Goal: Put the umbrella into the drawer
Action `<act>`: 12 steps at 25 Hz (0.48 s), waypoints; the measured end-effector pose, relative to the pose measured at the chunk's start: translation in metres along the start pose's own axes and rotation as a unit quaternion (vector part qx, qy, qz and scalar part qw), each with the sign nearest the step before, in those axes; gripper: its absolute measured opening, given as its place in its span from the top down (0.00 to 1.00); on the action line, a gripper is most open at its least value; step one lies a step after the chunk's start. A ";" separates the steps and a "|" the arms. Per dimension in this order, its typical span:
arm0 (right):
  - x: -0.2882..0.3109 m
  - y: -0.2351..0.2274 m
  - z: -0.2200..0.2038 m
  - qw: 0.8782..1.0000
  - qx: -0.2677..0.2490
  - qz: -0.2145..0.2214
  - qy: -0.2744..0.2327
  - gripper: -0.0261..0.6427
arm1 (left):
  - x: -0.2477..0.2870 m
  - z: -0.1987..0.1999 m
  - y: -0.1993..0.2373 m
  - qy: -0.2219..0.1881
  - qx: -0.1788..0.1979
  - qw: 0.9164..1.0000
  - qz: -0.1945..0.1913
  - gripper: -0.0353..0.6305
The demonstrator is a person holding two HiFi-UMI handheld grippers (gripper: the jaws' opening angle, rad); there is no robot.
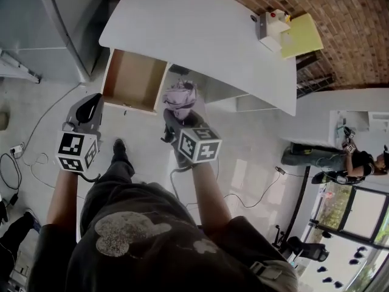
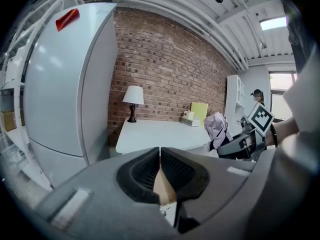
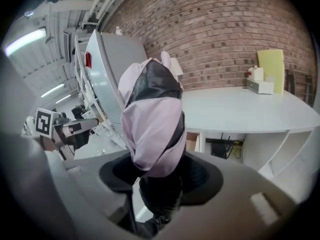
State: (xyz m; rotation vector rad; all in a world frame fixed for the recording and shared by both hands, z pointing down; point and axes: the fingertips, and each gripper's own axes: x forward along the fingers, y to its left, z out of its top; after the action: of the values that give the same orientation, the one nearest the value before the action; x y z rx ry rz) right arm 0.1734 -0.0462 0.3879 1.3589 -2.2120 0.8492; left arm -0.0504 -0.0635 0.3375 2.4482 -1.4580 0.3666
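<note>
The right gripper is closed on the folded umbrella, its dark pads pressing the black lower part from both sides while the lilac and black fabric stands up out of the jaws. In the head view, that gripper's marker cube sits just above the person's right forearm. There the umbrella is in the air in front of the table edge, just to the right of the open drawer and not in it. The left gripper has its jaws drawn together with the tips touching and nothing between them; only a sliver of tan wood shows through the gap lower down. In the head view it hovers just below the drawer's front left corner, well apart from the umbrella. The drawer is pulled out from under the white table and shows a brown wooden inside. On the far part of the table lie a small white box and a yellow sheet beside it, and a white lamp stands at the corner by the brick wall. A grey refrigerator stands left of the table. Cables trail over the floor, and another person is off to the right.
</note>
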 end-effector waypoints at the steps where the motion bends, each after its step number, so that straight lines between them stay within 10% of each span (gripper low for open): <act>1: 0.015 0.002 0.004 1.000 -0.008 0.001 0.008 0.63 | 0.005 -0.001 0.011 0.004 -0.005 1.000 0.002 0.92; 12: 0.142 0.047 0.001 0.993 -0.090 0.029 0.069 0.63 | 0.016 -0.052 0.089 0.039 -0.067 0.997 0.030 0.92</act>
State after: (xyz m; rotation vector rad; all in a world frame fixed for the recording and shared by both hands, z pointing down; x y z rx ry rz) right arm 0.0685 -0.1227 0.4620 1.1235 -2.1721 0.7212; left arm -0.1260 -0.0994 0.4004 2.2648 -1.4753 0.3594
